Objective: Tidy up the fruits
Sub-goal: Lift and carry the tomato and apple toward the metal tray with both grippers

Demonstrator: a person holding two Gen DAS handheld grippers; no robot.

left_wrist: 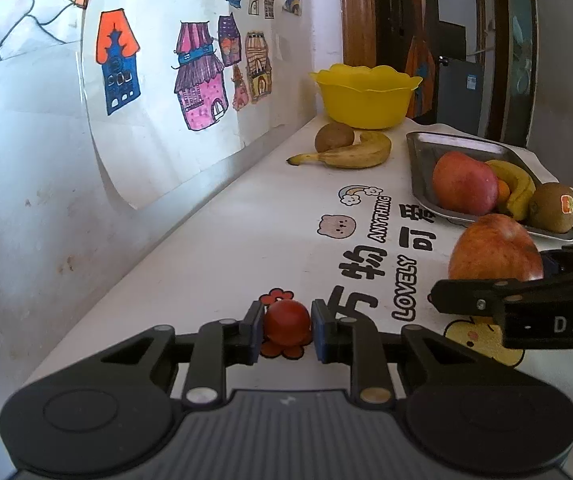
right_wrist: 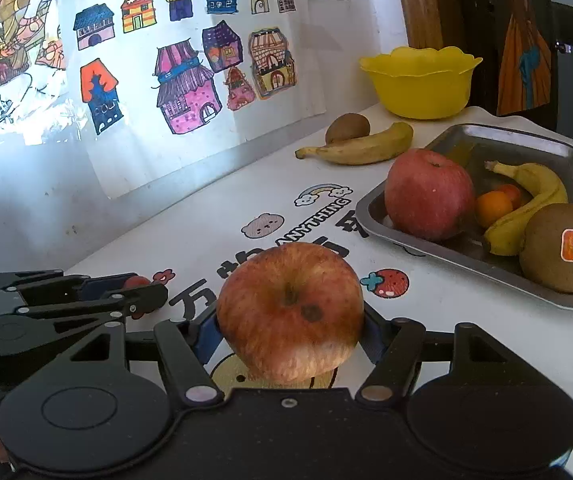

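In the left wrist view, the left gripper [left_wrist: 286,330] is sitting low over the white worktop [left_wrist: 222,240], its blue pads closing narrowly on either side of a small red tomato [left_wrist: 287,321] that is resting on a printed flower; whether both pads are actually touching it I cannot tell. To the right, the right gripper [left_wrist: 498,276] is reaching in from the edge, holding a reddish-yellow apple [left_wrist: 494,248]. Farther back on the right, a metal tray [left_wrist: 426,152] is carrying a red apple [left_wrist: 464,188], a banana [left_wrist: 516,188], a small orange fruit [left_wrist: 503,191] wedged between them and a kiwi [left_wrist: 553,208] bearing a sticker at the tray's near right corner. Beyond the tray, a loose banana [left_wrist: 350,152] is lying on the worktop with a second kiwi [left_wrist: 334,136] just behind it, and a yellow bowl [left_wrist: 366,96] is standing at the far end, near the wall with its house drawings [left_wrist: 190,76]. In the right wrist view, the right gripper [right_wrist: 290,328] is gripping the reddish-yellow apple [right_wrist: 290,312] between its pads, stem end facing the camera, above the worktop [right_wrist: 206,208]. The left gripper [right_wrist: 142,288] is lying at the near left, a sliver of the tomato [right_wrist: 136,281] showing between its fingers. The tray [right_wrist: 470,140] is sitting to the right, holding the red apple [right_wrist: 428,196], banana [right_wrist: 534,196], orange fruit [right_wrist: 493,209] and stickered kiwi [right_wrist: 562,248]; the loose banana [right_wrist: 366,146], second kiwi [right_wrist: 347,127] and yellow bowl [right_wrist: 422,84] are lying farther away.
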